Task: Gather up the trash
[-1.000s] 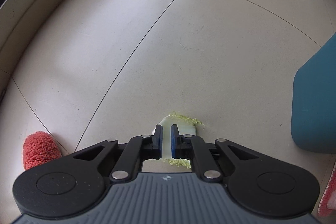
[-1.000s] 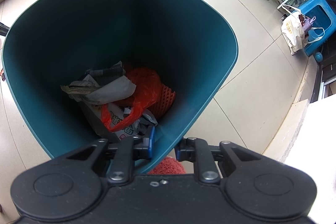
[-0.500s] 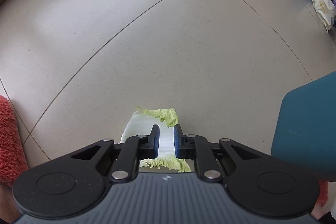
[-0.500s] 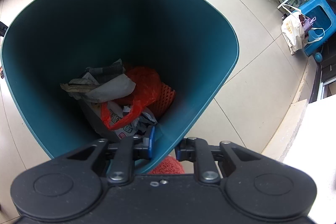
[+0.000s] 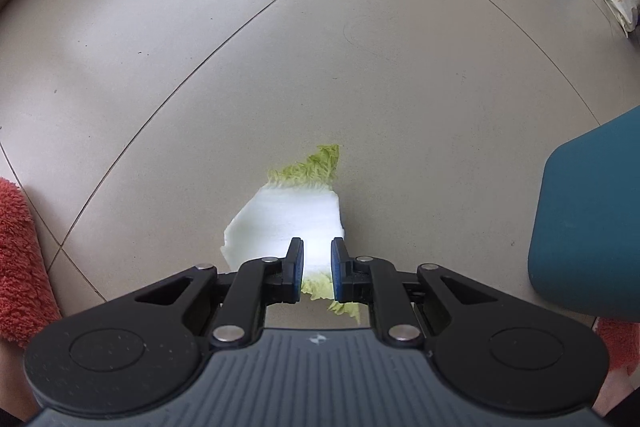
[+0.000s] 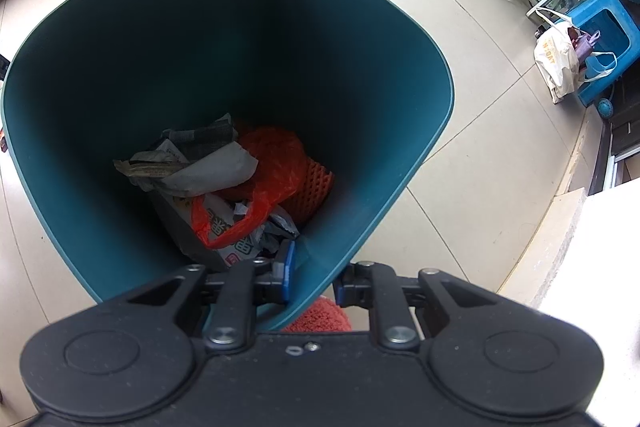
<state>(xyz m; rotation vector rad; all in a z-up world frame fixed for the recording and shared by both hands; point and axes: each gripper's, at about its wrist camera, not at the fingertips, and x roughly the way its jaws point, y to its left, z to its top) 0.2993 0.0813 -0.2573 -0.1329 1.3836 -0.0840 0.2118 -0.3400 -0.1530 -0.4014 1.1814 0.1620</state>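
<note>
I am clamping a white-ribbed, green-fringed cabbage leaf [image 5: 288, 215] between my left gripper [image 5: 317, 269] above the floor, while my right gripper [image 6: 312, 277] is pinching the near rim of the teal plastic bin [image 6: 400, 163], which sits at three o'clock of the leaf, so next I judge I must swing it over and release.

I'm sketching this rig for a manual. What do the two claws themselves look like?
The left claw and right claw look alike: matte black bodies with two round lobes, black linkage arms joined by silver rivets, and blue pads on the fingertips. The left's top is ribbed grey with a small white logo; the right's is plain black. No cables or sleeves show.
</note>
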